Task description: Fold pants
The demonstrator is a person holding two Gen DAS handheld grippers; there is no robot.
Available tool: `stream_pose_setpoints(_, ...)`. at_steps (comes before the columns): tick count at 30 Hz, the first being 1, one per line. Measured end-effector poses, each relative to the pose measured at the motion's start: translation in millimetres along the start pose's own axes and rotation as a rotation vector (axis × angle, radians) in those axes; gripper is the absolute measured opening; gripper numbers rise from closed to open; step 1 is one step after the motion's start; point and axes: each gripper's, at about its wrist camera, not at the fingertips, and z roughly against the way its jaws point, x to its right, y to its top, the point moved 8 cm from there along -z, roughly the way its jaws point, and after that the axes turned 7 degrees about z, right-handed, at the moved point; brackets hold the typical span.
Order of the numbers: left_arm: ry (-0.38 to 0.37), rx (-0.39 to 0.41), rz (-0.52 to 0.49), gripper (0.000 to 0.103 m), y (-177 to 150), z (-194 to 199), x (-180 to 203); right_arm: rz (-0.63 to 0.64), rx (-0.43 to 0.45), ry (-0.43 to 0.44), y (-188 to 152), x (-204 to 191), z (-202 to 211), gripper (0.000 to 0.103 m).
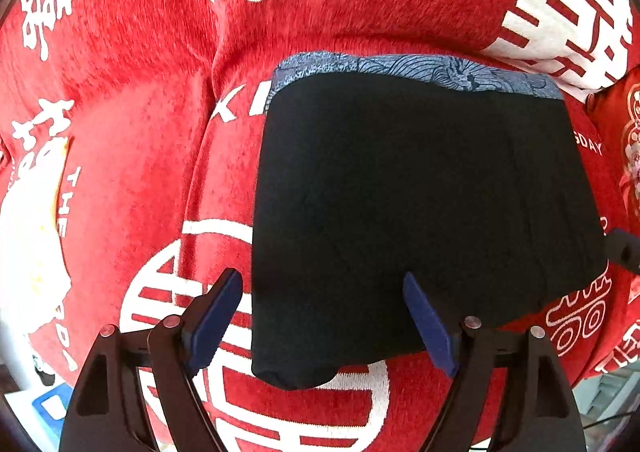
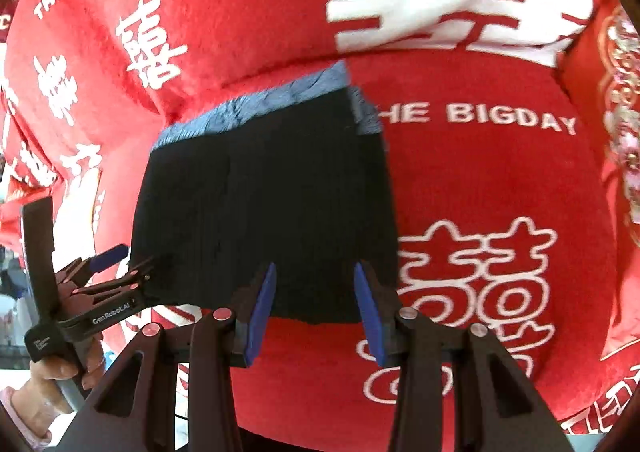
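Both grippers, left (image 1: pixel 323 318) and right (image 2: pixel 315 308), hang released, empty, over the near edge of the pants (image 1: pixel 420 204); its long axis runs left-right, left nearer.

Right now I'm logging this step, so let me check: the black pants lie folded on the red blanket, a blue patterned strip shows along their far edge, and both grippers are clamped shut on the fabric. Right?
Not quite: both grippers are open. The left wrist view shows the left gripper with jaws spread, holding nothing; the right wrist view shows the same for the right gripper. The black pants do lie folded on the red blanket, with the blue patterned strip along their far edge.
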Motion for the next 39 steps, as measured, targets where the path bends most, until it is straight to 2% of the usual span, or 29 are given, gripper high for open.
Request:
stream_pose_setpoints(4, -0.008, -0.007, 0.007, 0.084, -1.0, -2.6, -1.0, 0.006, -0.041, -0.033, -6.1, -2.1, -17.9, 0.044)
stream_pose_setpoints(6, -0.002, -0.008, 0.013, 0.096, -1.4, -3.3, -3.0, 0.001, -0.047, -0.039, -8.1, -0.9, -21.3, 0.047)
stream_pose_setpoints(9, -0.015, -0.018, 0.027, 0.096, -1.7, -7.0, -6.2, 0.005, -0.052, -0.042, -7.9, -1.0, -23.8, 0.052)
stream_pose_setpoints(23, -0.015, -0.025, 0.020, 0.096, 3.1, -6.4, -4.8, 0.042, -0.060, -0.064, -6.6, -2.5, -31.8, 0.059)
stream_pose_setpoints(29, 0.011, 0.044, 0.043, 0.096, 39.2, 5.4, -14.8, 0.050, -0.060, -0.057, -6.4, -0.7, -33.4, 0.061)
stream_pose_setpoints(31, 0.023, 0.060, 0.067, 0.096, 61.2, 3.0, -20.9, 0.050, -0.060, -0.054, -6.2, 0.0, -34.0, 0.061)
stream_pose_setpoints(34, 0.004, 0.087, 0.112, 0.096, 96.2, -2.5, -24.8, 0.053, -0.058, -0.052, -6.8, 0.3, -34.2, 0.063)
stream_pose_setpoints(39, 0.021, 0.055, 0.161, 0.096, 116.6, -33.2, -30.6, 0.051, -0.056, -0.049, -6.5, 0.8, -34.9, 0.064)
